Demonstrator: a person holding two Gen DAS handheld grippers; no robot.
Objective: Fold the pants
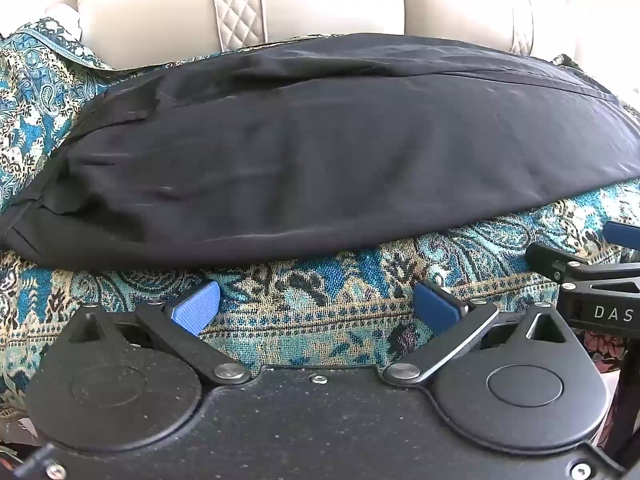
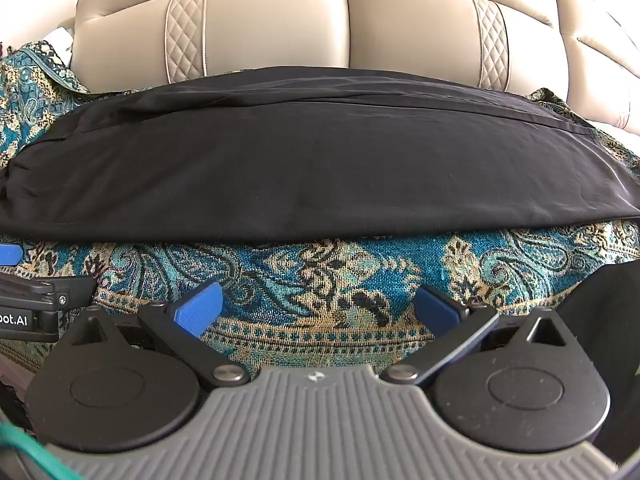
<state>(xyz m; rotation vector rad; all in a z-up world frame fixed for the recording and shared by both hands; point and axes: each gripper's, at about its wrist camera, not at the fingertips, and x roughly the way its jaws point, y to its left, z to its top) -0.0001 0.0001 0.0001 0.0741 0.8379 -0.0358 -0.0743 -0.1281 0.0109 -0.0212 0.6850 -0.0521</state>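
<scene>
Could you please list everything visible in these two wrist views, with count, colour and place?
black fabric pants: one, black, lying flat and lengthwise across the patterned throw, in front of the sofa back.
teal and gold paisley woven throw: one, teal, gold and black, spread over the sofa seat under the pants.
beige leather sofa back with quilted strips: one, beige, behind the pants.
left gripper: one, black with blue fingertip pads, open, hovering at the near edge of the throw, holding nothing.
right gripper: one, black and grey with blue pads, open, beside the left gripper, holding nothing.

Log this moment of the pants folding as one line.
left gripper open, empty | right gripper open, empty | black pants flat on patterned cover
</scene>
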